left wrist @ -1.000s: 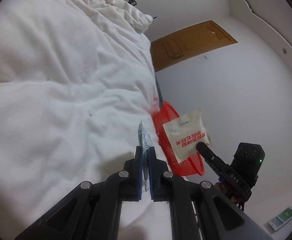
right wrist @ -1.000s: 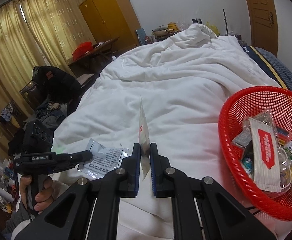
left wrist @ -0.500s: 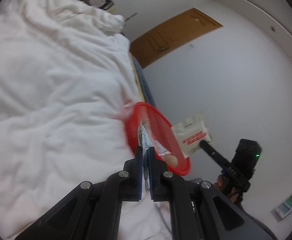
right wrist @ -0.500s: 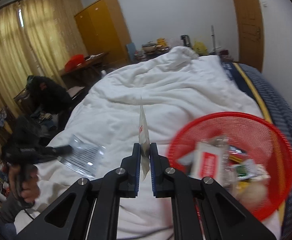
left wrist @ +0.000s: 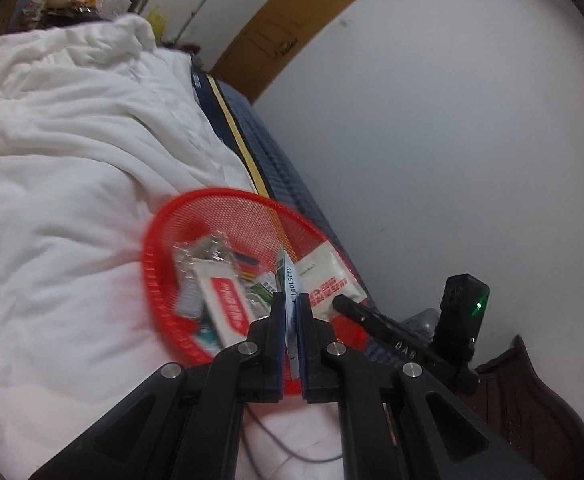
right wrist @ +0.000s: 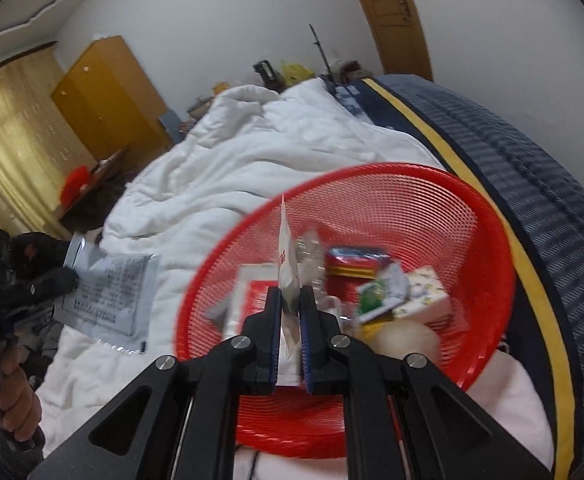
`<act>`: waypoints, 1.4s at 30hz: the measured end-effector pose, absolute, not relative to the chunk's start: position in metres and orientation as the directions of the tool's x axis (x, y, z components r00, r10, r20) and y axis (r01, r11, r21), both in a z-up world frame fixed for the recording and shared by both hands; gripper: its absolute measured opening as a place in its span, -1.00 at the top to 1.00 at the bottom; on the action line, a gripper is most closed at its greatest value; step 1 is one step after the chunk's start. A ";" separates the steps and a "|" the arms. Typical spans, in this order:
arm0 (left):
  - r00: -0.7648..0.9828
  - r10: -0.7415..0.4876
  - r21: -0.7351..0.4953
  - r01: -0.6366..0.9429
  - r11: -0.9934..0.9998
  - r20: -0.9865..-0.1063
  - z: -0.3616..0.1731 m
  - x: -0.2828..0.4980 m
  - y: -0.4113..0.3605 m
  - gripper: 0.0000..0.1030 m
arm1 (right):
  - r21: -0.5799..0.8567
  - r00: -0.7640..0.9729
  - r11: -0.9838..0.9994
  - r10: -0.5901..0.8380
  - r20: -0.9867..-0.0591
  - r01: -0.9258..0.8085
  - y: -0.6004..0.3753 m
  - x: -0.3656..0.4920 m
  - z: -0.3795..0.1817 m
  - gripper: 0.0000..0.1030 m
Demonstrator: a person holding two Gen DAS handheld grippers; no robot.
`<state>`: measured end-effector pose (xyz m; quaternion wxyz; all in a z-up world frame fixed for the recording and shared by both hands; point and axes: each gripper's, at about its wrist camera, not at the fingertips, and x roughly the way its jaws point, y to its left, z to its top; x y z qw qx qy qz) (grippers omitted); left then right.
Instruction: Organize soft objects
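Note:
A red mesh basket (left wrist: 159,280) (right wrist: 432,200) sits on the white duvet (left wrist: 51,160) at the bed's edge and holds several packets. My left gripper (left wrist: 290,300) is shut on a silver foil packet (left wrist: 287,276), seen flat in the right wrist view (right wrist: 107,300), held beside the basket's left rim. My right gripper (right wrist: 290,296) is shut on a white packet with red print (right wrist: 285,256), also visible in the left wrist view (left wrist: 328,280), over the basket's near side.
The blue mattress edge with a yellow stripe (right wrist: 532,208) runs right of the basket. A white wall (left wrist: 452,120) and a wooden door (left wrist: 292,20) lie beyond it. A wardrobe (right wrist: 103,96), curtains and a cluttered desk stand left of the bed.
Both grippers have swung toward the basket with their packets. The right one now hangs over the basket; the left one has come up beside its rim.

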<state>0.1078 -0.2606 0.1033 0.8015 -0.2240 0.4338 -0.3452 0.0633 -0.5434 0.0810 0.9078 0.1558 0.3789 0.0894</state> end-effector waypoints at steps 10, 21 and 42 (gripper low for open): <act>0.340 -0.684 -0.609 0.312 0.729 -0.645 0.062 0.133 -0.327 0.94 | 0.304 0.608 0.952 0.263 -0.749 -0.037 -0.539 0.076 0.056 0.83; 0.327 -0.612 -0.544 0.281 0.791 -0.720 0.013 0.123 -0.348 0.94 | 0.203 0.569 0.979 0.177 -0.803 -0.018 -0.537 0.081 0.043 0.80; 0.644 -0.493 -0.343 0.355 0.870 -0.585 0.057 0.071 -0.323 -0.77 | 0.046 0.697 0.999 0.025 -0.716 0.012 -0.516 0.046 0.078 -0.18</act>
